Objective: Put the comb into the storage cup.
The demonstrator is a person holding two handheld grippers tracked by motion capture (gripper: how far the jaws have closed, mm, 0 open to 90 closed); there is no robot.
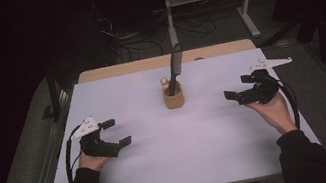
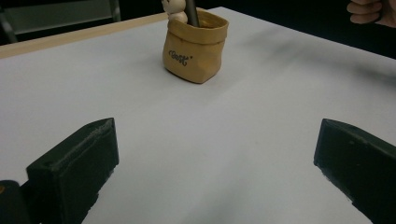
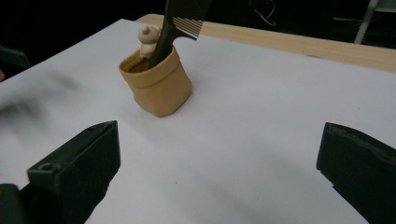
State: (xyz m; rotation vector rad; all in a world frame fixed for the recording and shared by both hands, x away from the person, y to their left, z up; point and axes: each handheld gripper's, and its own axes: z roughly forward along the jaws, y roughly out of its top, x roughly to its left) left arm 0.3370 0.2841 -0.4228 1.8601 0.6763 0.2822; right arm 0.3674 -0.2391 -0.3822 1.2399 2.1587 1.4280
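Underneath, white tabletop [image 1: 185,143] amid dark room, cabled floor [image 1: 142,44].

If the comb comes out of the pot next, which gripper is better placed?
Probably the right gripper: open, and the comb leans toward its side, teeth facing it in the right gripper view. The left gripper, also open, looks similarly far from the pot.

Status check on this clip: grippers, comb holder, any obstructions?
Left gripper open, right gripper open, both empty. Black comb standing in tan pot, mid-table. Nothing in the way.
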